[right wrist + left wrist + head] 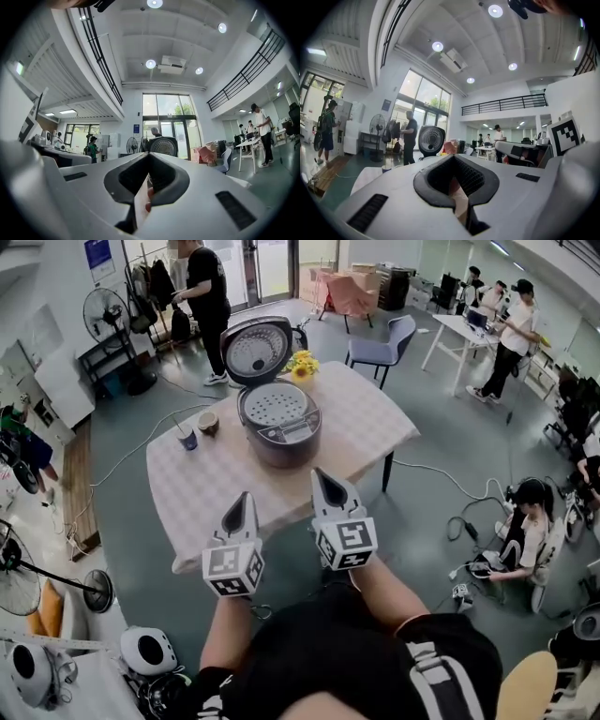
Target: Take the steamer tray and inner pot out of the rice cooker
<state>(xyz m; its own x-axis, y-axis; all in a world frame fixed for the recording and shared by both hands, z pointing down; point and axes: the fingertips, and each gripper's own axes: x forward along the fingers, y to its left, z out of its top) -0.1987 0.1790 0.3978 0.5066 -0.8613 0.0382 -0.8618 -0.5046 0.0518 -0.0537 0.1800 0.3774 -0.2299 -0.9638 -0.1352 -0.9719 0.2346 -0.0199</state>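
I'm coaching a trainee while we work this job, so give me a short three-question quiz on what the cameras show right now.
1. True or false: the lid of the rice cooker is shut.
2. What lies on top inside the cooker? A) a perforated steamer tray B) cooked rice C) a ladle
3. Fill in: the jaws of the left gripper and the right gripper are both ____.

Key: 1 false, the lid stands open. 2 A. 3 shut, with nothing held, both short of the cooker.
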